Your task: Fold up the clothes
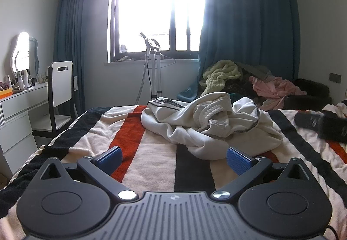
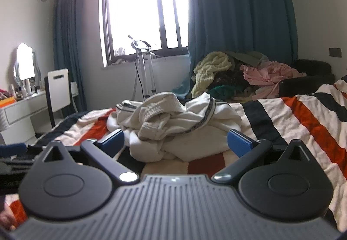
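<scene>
Here | left claw (image 1: 174,158) spread, empty | right claw (image 2: 175,142) spread, empty | crumpled cream sweatshirt (image 1: 208,125), ribbed cuffs, lettered trim unreadable, at 12 o'clock | fleecy striped bedspread (image 1: 151,159)

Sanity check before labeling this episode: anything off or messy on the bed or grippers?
Nothing damaged or spilled. The cream garment lies crumpled in a heap on the striped blanket, not yet folded. A pile of clothes is heaped past the bed's far edge. Left gripper and right gripper are both open and empty.
</scene>
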{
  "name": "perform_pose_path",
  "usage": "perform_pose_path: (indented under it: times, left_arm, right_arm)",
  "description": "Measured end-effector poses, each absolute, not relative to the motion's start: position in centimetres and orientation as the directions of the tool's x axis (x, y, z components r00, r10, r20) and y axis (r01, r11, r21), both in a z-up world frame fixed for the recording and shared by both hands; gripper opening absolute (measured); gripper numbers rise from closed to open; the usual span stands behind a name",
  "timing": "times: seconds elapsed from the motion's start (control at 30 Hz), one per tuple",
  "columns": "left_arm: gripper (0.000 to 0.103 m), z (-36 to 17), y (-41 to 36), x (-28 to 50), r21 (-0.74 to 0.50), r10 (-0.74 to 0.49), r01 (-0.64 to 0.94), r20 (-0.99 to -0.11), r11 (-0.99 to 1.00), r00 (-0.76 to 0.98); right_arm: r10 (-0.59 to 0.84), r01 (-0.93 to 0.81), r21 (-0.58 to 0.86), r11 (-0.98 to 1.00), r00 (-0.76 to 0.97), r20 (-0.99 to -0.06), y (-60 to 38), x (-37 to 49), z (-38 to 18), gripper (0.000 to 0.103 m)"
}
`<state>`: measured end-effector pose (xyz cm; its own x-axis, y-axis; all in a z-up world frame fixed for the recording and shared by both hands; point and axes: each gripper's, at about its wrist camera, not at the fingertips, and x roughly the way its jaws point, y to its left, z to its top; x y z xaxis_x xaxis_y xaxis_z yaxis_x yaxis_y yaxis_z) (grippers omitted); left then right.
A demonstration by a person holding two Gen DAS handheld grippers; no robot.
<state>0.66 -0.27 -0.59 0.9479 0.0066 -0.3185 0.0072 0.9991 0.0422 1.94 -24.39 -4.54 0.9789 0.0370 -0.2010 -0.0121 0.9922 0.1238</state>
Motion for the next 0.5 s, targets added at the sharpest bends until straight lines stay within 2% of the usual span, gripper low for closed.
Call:
perform_pose_path:
  times: [0.13, 0.27, 0.5]
  left_arm:
    - [0.103, -1.1, -0.4, 1.2, 0.054, 0.011, 0.008, -0.326, 0.998, 0.945]
    - [0.103, -1.5, -1.1, 2.4, 0.079, -0.016, 0.045, -0.340, 0.996, 0.940]
    - [0.103, -1.0, -3.4, 9.3, 0.140, -0.080, 0.139, -0.358, 0.980, 0.930]
  right_arm:
    - [-0.025, 0.034, 0.080, 0.996, 0.993, -0.112, -24.3, 1.2, -2.4, 0.103]
    - [-0.084, 0.088, 0.116, 0.989, 0.996, -0.035, -25.7, 0.9, 0.8, 0.103]
    - [0.018, -0.008, 0.184, 0.983, 0.999, -0.051, -29.6, 3.1, 4.1, 0.103]
